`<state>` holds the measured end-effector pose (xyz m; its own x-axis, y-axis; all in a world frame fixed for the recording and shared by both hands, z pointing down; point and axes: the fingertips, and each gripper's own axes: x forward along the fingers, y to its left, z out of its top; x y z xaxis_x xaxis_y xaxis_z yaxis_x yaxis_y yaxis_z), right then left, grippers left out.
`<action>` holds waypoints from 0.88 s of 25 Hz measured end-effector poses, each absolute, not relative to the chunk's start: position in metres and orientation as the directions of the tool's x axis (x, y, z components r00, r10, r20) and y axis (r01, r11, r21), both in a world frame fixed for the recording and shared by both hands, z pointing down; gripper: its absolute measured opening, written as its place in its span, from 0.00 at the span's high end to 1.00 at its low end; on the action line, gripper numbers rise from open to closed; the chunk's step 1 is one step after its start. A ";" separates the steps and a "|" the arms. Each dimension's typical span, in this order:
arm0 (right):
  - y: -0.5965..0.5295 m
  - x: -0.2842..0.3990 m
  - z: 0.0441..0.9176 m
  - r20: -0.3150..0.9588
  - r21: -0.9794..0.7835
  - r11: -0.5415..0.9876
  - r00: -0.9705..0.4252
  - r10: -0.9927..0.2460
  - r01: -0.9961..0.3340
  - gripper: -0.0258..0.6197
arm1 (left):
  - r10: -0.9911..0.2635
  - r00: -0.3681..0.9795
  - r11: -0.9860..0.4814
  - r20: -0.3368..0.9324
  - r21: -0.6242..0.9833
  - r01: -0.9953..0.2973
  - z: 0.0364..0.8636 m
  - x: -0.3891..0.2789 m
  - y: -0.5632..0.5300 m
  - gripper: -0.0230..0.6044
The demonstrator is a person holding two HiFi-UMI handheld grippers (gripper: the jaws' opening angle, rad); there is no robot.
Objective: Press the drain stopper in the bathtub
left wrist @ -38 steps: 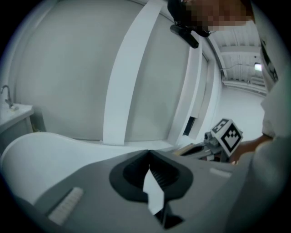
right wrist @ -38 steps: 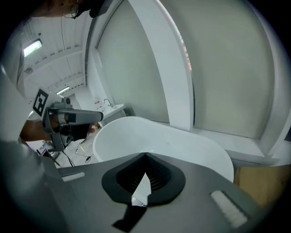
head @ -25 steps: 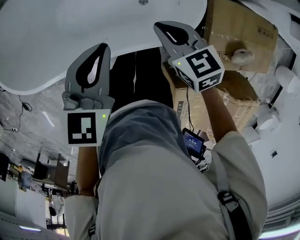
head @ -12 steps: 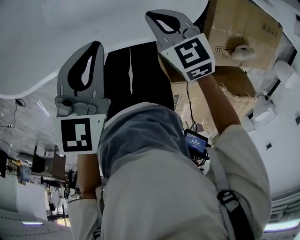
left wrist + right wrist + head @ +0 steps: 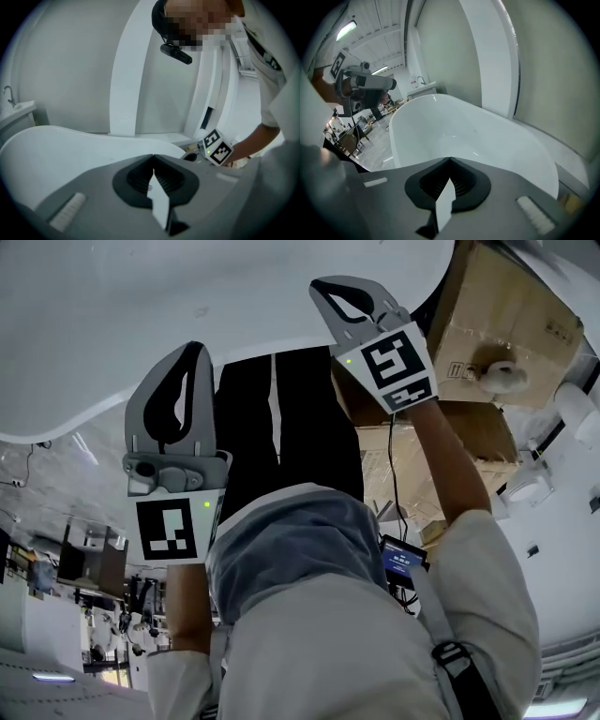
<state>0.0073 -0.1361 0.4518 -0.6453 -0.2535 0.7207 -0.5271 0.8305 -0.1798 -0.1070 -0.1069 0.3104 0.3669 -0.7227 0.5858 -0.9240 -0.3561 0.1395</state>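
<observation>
Both grippers are pinched fully together on nothing. In the head view the left gripper sits at ten o'clock and the right gripper at one o'clock, each tip against the near edge of the bathtub that fills twelve o'clock.

I judge this to be the approach, with no press made yet. The next move calls for one closed tip to go down into the basin onto the drain stopper, which I cannot pick out in any view.

Only the right gripper view looks into the bare white basin. The left gripper view catches just a curve of the tub, with the right gripper at four o'clock.
</observation>
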 end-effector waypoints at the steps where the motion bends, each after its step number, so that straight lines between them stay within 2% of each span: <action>1: -0.137 0.007 0.459 0.725 -0.179 0.832 -0.642 -0.249 -0.525 0.96 | -0.731 0.354 -0.346 0.584 0.129 -0.929 0.315 -0.110 -0.108 0.96; 14: -0.166 0.010 0.556 0.773 -0.137 0.826 -0.580 -0.256 -0.547 0.96 | -0.688 0.369 -0.332 0.625 0.181 -0.926 0.399 -0.111 -0.110 0.96; 22: -0.182 0.011 0.602 0.785 -0.155 0.781 -0.555 -0.274 -0.605 0.97 | -0.680 0.358 -0.299 0.639 0.203 -0.932 0.440 -0.106 -0.118 0.96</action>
<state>0.0112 -0.1823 0.6016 -0.5552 -0.2738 0.7853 -0.6050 0.7809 -0.1555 -0.1057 -0.1184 0.4404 0.3579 -0.6804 0.6395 -0.9323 -0.2993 0.2033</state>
